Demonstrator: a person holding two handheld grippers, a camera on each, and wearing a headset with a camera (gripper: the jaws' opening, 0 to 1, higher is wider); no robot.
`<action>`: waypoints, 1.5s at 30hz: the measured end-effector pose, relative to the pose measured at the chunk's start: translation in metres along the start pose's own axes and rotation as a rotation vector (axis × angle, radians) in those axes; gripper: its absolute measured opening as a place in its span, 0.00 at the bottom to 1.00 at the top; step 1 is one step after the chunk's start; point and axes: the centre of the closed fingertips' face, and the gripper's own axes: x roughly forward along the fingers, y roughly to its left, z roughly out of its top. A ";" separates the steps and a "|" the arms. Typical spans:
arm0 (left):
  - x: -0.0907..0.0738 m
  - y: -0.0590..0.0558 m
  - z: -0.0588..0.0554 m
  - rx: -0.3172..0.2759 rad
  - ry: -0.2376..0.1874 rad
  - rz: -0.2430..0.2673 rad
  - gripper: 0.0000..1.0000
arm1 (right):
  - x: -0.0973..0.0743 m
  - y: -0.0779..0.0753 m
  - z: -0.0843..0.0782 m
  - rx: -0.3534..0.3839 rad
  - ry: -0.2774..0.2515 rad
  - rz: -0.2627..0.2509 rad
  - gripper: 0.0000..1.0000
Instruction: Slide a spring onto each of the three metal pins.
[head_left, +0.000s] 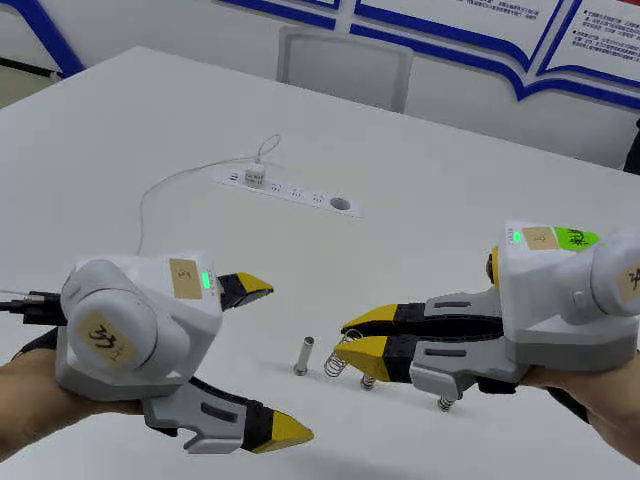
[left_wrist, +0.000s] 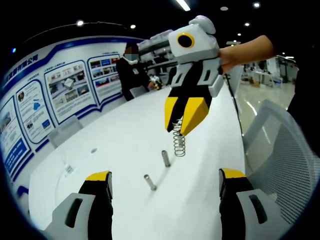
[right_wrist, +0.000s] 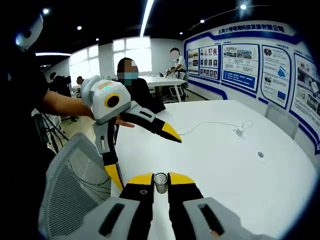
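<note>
Now, left gripper (head_left: 282, 360): mine, jaws wide apart, holding nothing, above the desk (head_left: 150, 130).
Right gripper (head_left: 348, 340): clamped on a spring (head_left: 337, 362).
Pin (head_left: 303, 356): upright, just beside the spring.
Power strip (head_left: 290, 190): farther back.

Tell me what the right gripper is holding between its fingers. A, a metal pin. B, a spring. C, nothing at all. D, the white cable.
B: in the right gripper view, a spring sits clamped between the yellow fingers of the right gripper.
</note>
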 end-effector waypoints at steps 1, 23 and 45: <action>-0.001 0.002 -0.002 -0.007 0.005 0.006 0.93 | -0.001 -0.003 -0.001 -0.013 0.006 -0.010 0.10; -0.021 0.019 -0.048 -0.168 0.038 0.077 0.99 | 0.005 -0.060 -0.007 0.033 0.002 -0.128 0.10; -0.032 0.021 -0.068 -0.229 0.066 0.116 0.98 | 0.050 -0.068 -0.022 0.073 0.035 -0.105 0.10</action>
